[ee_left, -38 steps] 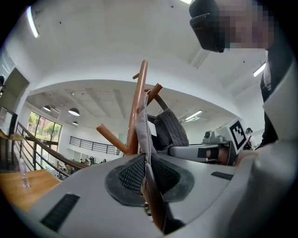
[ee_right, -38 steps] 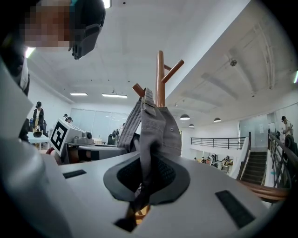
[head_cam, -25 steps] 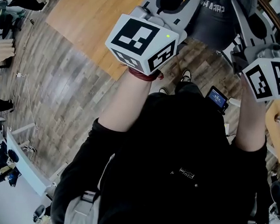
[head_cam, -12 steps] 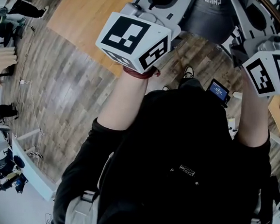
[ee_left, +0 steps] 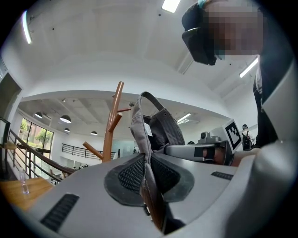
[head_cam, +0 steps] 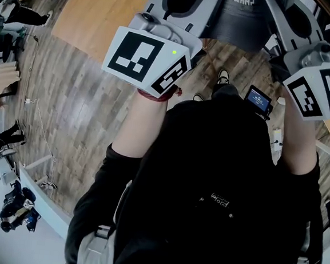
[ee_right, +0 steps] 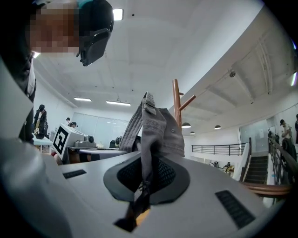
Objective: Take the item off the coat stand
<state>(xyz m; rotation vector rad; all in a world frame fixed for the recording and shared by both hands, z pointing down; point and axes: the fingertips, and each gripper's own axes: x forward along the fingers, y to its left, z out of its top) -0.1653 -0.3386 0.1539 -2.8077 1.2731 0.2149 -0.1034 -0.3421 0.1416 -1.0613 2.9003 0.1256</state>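
— The cap (ee_left: pixel 160 128) is grey woven cloth, matt, with stitched seams. And the coat stand (ee_left: pixel 113 116)?

— Reddish-brown wood, smooth and faintly glossy. The left gripper (ee_left: pixel 147 179) and right gripper (ee_right: pixel 145 176) wear smooth, matt grey plastic shells.

— Their pads (ee_left: pixel 131 173) look black and rough, with a mesh-like grain.

— Down below, the floor (head_cam: pixel 78 101) shows wood-grain planks, grey-brown with a soft sheen. The person's top (head_cam: pixel 220 162) is plain black matt cloth.

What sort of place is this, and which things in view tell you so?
Probably a large open-plan workspace or lab: wood-plank floor, railed staircase, balcony railing and ceiling strip lights.
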